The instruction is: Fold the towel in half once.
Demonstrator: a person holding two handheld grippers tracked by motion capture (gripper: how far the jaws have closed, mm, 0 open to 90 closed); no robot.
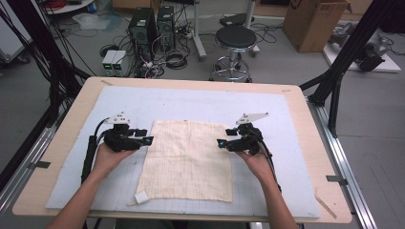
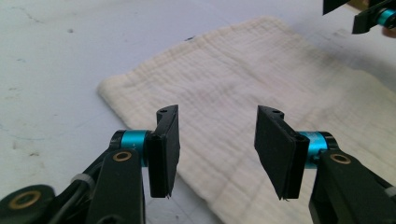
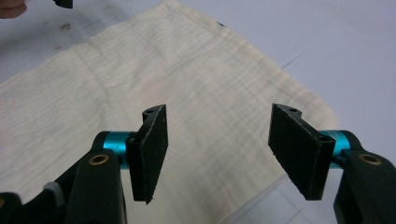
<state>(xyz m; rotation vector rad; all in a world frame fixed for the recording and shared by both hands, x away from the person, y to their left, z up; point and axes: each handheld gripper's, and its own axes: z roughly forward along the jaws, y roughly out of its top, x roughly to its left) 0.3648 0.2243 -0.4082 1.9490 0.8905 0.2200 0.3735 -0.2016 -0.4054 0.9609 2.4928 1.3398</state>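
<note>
A cream cloth (image 1: 187,160) lies flat on the pale blue mat (image 1: 76,176) in the middle of the table, with a small white tag at its near left corner. My left gripper (image 1: 149,140) hovers at the cloth's left edge, pointing inward, jaws apart. In the left gripper view the left gripper (image 2: 217,154) is open over the edge of the cloth (image 2: 261,88). My right gripper (image 1: 220,143) sits at the cloth's right edge, also pointing inward. In the right gripper view the right gripper (image 3: 219,156) is open above the cloth (image 3: 154,79), with nothing between the jaws.
The mat covers a wooden table (image 1: 305,109). Beyond the far edge the floor holds a black stool (image 1: 235,40), computer towers (image 1: 143,28), cables and a cardboard box (image 1: 313,21). Black frame posts (image 1: 353,47) rise at the right.
</note>
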